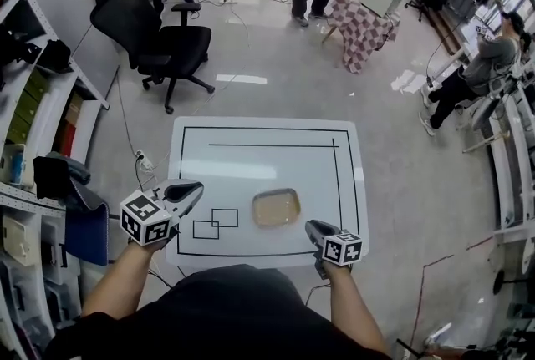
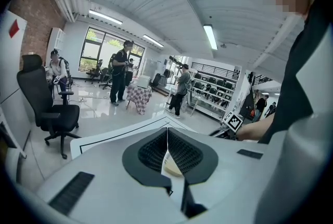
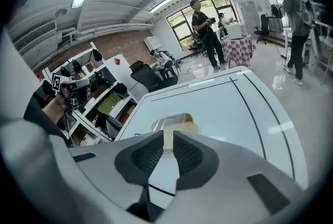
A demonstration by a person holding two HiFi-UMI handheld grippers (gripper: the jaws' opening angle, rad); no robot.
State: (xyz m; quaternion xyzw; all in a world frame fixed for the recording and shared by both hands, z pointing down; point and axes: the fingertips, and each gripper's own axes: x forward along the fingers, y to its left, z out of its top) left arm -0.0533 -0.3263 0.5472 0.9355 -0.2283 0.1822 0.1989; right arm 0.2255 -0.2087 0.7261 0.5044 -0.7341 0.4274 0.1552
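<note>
A shallow tan container (image 1: 277,207) lies on the white table (image 1: 251,162), near the front of the black outline drawn on it. My left gripper (image 1: 192,191) hovers over the table's front left, its tips pointing at the container from about a hand's width away. In the left gripper view that gripper (image 2: 167,130) has its jaws touching at the tips, holding nothing, and a sliver of the container (image 2: 172,166) shows behind them. My right gripper (image 1: 314,228) sits at the front edge, just right of the container. Its jaws (image 3: 168,135) stand a narrow gap apart, empty, with the container (image 3: 174,121) straight ahead.
Two small drawn rectangles (image 1: 216,223) lie under the left gripper. A black office chair (image 1: 159,32) stands beyond the table's far left, with shelving (image 1: 33,108) along the left wall. A power strip (image 1: 144,159) lies on the floor. People and a checked-cloth table (image 1: 364,24) are far back.
</note>
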